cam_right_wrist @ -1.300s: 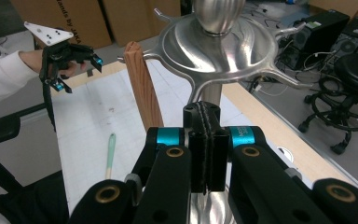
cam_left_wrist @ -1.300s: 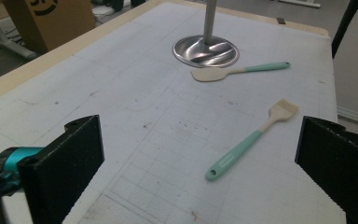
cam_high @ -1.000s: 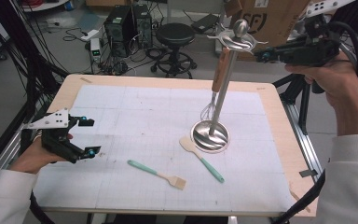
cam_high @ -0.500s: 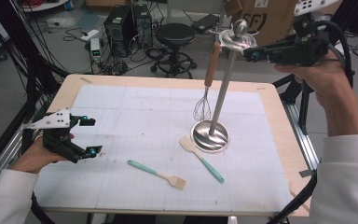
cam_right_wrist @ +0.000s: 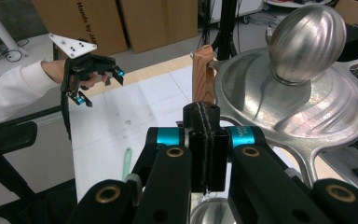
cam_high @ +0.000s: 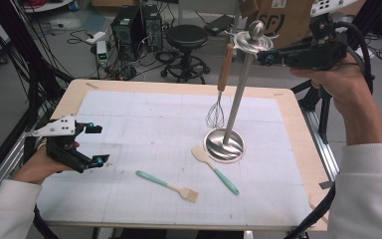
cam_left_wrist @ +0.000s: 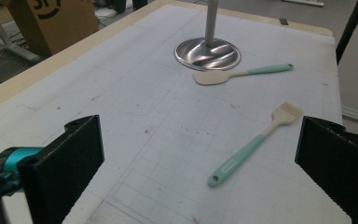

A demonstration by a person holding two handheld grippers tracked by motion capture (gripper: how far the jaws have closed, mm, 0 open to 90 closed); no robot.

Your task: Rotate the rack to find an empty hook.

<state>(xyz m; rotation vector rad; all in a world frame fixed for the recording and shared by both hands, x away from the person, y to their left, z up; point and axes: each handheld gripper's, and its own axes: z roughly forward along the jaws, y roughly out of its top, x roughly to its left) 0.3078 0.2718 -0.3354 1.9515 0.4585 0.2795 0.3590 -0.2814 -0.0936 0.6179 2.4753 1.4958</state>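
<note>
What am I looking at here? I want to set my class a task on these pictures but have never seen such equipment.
A person sits at a table holding a hand-held claw in each hand. One picture looks down from above; the other two come from cameras riding on each claw. The left claw rests low near the table edge, open and empty. The right claw is shut, empty, beside the top of a steel utensil stand, where a whisk with a wooden handle hangs. On the table lie a spatula and a pastry brush, both with mint-green handles.
</note>
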